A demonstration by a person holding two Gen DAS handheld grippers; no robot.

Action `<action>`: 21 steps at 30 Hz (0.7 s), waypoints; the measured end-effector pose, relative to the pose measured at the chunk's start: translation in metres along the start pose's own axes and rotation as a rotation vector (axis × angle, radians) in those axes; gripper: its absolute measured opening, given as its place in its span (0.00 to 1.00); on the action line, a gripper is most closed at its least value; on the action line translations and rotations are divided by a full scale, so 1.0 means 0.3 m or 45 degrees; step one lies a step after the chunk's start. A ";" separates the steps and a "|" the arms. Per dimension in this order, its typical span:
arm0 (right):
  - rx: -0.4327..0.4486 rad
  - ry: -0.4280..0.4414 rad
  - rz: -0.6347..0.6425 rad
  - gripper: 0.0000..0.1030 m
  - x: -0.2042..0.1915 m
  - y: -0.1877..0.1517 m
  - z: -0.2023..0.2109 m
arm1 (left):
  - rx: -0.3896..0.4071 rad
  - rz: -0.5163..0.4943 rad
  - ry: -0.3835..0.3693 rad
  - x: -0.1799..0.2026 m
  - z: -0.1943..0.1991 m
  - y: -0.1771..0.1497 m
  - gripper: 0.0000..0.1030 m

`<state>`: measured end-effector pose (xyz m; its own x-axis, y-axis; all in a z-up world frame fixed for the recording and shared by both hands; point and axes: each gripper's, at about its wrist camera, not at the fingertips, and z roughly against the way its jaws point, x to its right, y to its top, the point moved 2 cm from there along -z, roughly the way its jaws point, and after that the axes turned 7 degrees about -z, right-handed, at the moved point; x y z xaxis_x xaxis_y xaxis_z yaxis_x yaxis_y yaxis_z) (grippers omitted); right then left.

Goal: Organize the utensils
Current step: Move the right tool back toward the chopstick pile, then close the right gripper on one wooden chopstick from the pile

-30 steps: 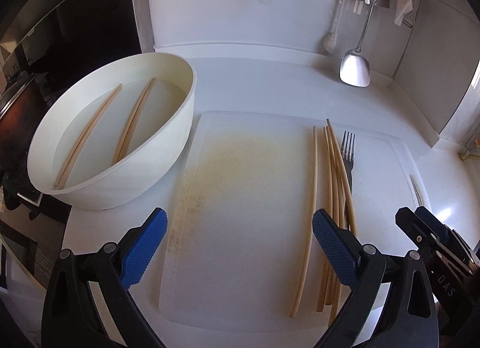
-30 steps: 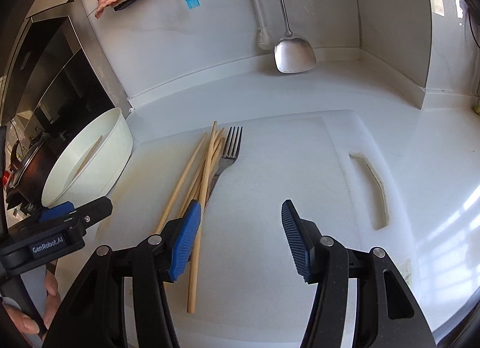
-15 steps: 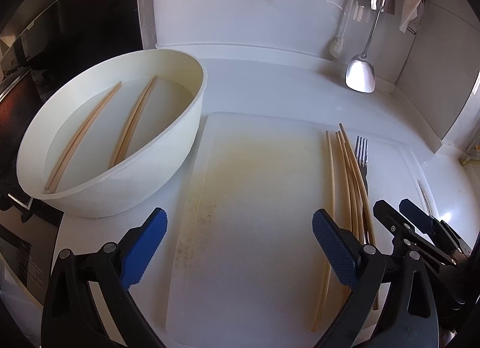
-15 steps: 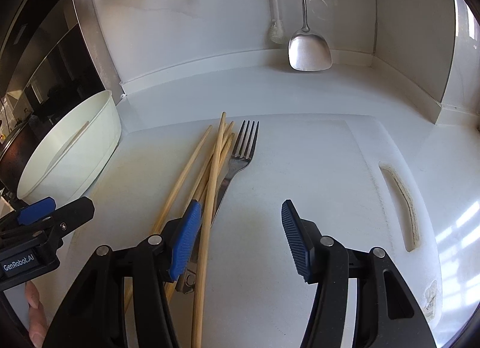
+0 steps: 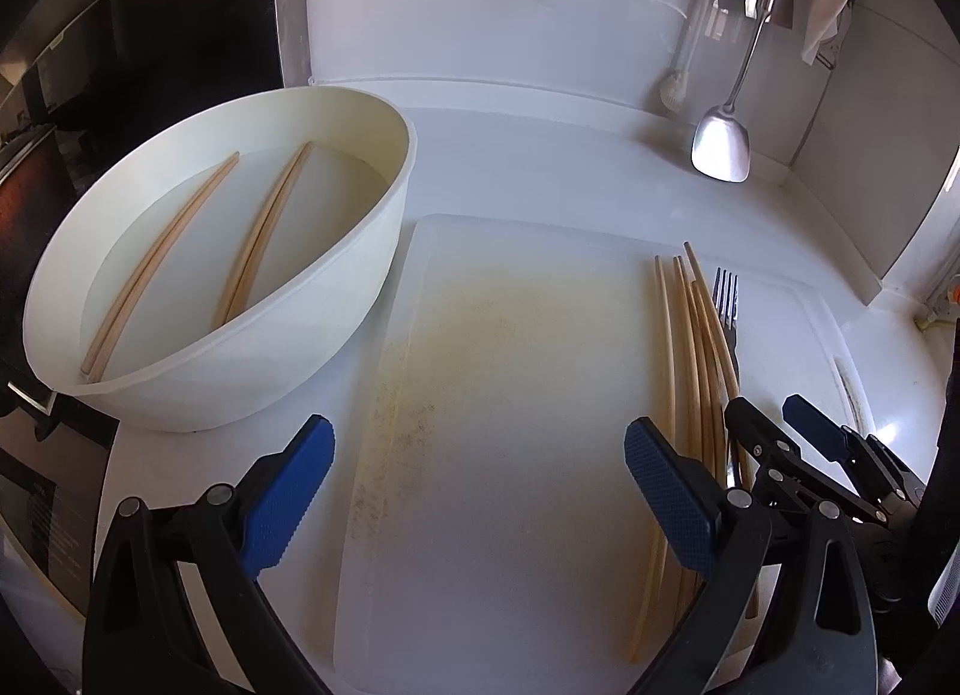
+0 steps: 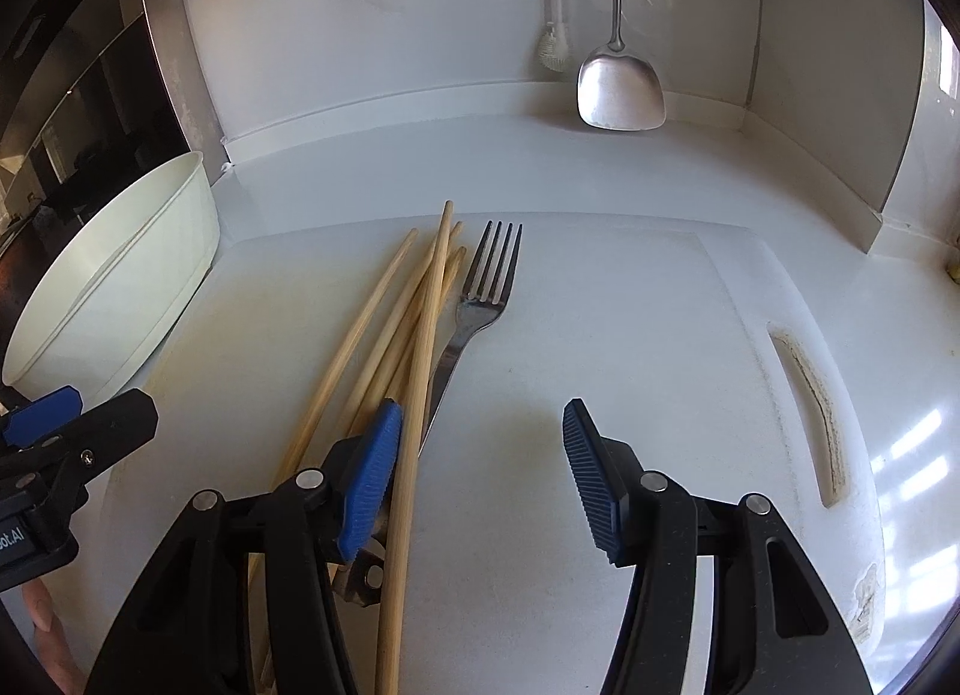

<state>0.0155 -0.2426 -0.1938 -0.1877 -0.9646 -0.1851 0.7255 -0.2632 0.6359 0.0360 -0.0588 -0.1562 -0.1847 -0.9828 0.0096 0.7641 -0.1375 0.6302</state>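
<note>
A: What changed?
B: The right gripper (image 6: 477, 479) came lower and nearer over the bundle of wooden chopsticks (image 6: 414, 335) and the steel fork (image 6: 480, 299).
A: Free room?
B: The white plastic cutting board (image 6: 630, 335) is bare toward its right edge.
A: The jaws?
B: Both half open, holding nothing; one chopstick lies between the right gripper's jaws. The left gripper (image 5: 477, 491) hovers over the board's near edge.
</note>
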 end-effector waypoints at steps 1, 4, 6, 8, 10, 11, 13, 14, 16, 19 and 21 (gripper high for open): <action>0.002 0.004 -0.012 0.52 0.006 0.000 0.002 | -0.001 -0.001 0.000 0.000 -0.001 0.000 0.93; 0.011 0.013 -0.040 0.52 0.021 0.000 0.005 | -0.004 -0.002 -0.005 -0.002 -0.005 0.001 0.93; 0.020 0.014 -0.051 0.52 0.029 -0.002 0.008 | -0.004 0.000 -0.010 0.001 -0.005 -0.001 0.93; 0.027 0.005 -0.061 0.52 0.039 -0.003 0.009 | -0.008 -0.003 -0.014 0.008 -0.010 -0.001 0.93; 0.033 0.003 -0.074 0.52 0.045 -0.005 0.013 | -0.005 -0.011 -0.020 0.018 -0.013 0.001 0.93; 0.035 -0.001 -0.071 0.52 0.047 -0.006 0.015 | -0.005 -0.017 -0.022 0.024 -0.015 0.003 0.93; 0.040 -0.006 -0.069 0.52 0.053 -0.010 0.018 | -0.005 -0.029 -0.029 0.036 -0.020 0.005 0.93; 0.042 -0.008 -0.074 0.52 0.056 -0.011 0.020 | -0.005 -0.036 -0.031 0.043 -0.023 0.006 0.93; 0.047 -0.010 -0.090 0.52 0.068 -0.012 0.024 | -0.004 -0.047 -0.033 0.053 -0.027 0.009 0.93; 0.058 -0.017 -0.110 0.52 0.088 -0.012 0.025 | -0.007 -0.055 -0.040 0.064 -0.034 0.010 0.93; 0.061 -0.026 -0.106 0.52 0.096 -0.008 0.022 | -0.006 -0.058 -0.041 0.071 -0.037 0.012 0.93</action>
<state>0.0041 -0.2698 -0.1957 -0.2598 -0.9394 -0.2239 0.6746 -0.3424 0.6539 0.0417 -0.0815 -0.1624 -0.2388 -0.9710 0.0062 0.7573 -0.1822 0.6271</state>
